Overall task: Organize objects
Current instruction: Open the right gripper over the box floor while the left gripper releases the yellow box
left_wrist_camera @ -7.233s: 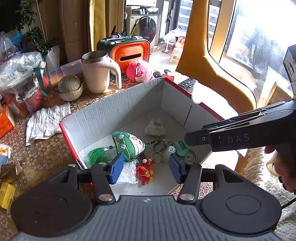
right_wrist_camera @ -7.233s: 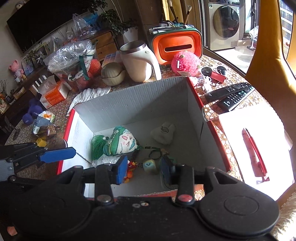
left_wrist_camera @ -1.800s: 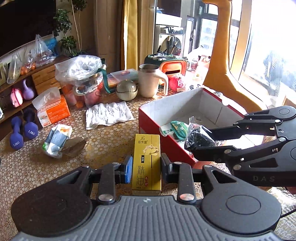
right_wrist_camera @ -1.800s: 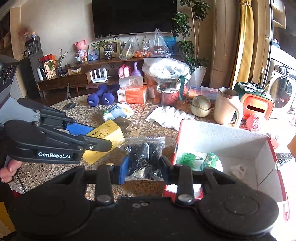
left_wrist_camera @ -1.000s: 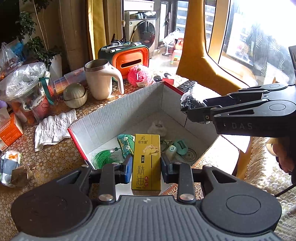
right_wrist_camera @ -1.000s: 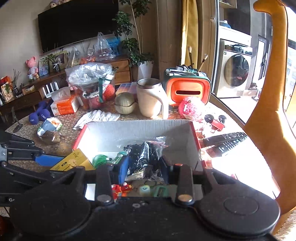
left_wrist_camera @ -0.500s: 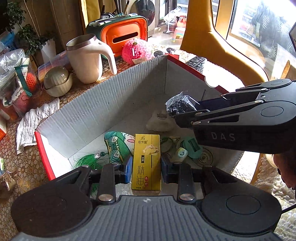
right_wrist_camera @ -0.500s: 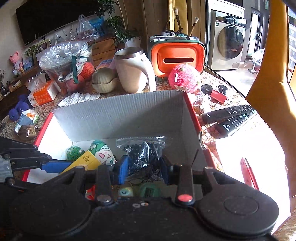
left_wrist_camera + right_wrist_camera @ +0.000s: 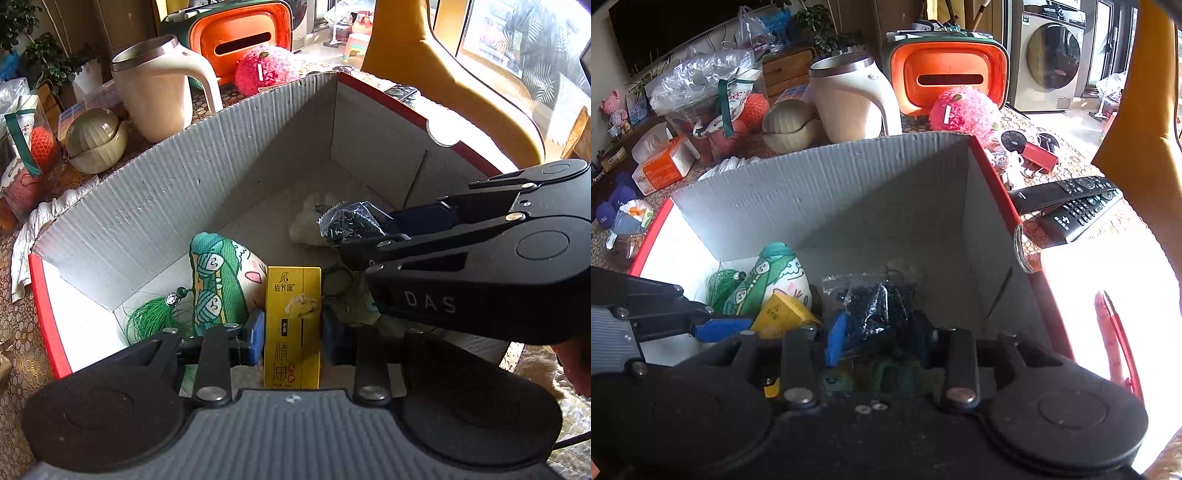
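A cream jug (image 9: 849, 101), orange case (image 9: 947, 79), pink pompom (image 9: 964, 110) and what may be two remotes (image 9: 1071, 205) sit behind.

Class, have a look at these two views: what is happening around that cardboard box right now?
A person is packing small items into the open red-edged cardboard box with two handheld grippers. The left gripper is shut on a yellow carton, held upright over the near end of the box. The right gripper is shut on a clear bag of dark pieces, also held inside the box. A green printed pouch with a green tassel already lies on the box floor. Neither item is released yet.
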Demonstrator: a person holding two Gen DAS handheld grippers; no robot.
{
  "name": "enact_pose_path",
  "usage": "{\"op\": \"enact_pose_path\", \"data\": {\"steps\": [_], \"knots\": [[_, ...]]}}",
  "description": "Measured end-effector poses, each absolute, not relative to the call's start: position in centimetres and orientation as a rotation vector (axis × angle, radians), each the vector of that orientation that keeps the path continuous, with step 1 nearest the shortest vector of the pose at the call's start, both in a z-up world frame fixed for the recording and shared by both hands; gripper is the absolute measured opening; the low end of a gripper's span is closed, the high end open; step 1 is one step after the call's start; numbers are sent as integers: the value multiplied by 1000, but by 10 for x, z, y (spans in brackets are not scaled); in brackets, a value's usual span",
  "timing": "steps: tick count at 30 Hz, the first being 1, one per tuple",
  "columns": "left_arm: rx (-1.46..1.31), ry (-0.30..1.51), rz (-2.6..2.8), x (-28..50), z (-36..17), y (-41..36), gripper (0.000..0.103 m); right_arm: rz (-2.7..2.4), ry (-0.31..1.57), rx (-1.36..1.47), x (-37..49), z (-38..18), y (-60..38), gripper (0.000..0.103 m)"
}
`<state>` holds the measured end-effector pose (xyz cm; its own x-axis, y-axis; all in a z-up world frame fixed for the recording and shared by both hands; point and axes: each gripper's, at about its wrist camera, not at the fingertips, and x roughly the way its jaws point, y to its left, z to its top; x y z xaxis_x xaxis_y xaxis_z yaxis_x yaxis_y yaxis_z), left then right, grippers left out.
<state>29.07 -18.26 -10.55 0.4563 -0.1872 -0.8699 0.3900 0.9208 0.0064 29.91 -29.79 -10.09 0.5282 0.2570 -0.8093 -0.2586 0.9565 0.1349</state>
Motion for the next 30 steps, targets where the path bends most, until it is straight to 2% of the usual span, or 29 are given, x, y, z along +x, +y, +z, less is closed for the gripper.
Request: {"op": "enact_pose_path", "data": {"steps": [11, 19, 23, 30], "knots": [[201, 1015, -379, 282, -98, -181, 31, 300, 965, 30, 293, -94, -300, 45], [167, 969, -390, 265, -74, -172, 31, 303, 936, 37, 277, -76, -300, 46], [154, 937, -391, 253, -60, -164, 39, 305, 916, 32, 265, -62, -301, 47], [115, 891, -401, 225, -34, -143, 40, 328, 870, 25, 239, -37, -298, 48]]}}
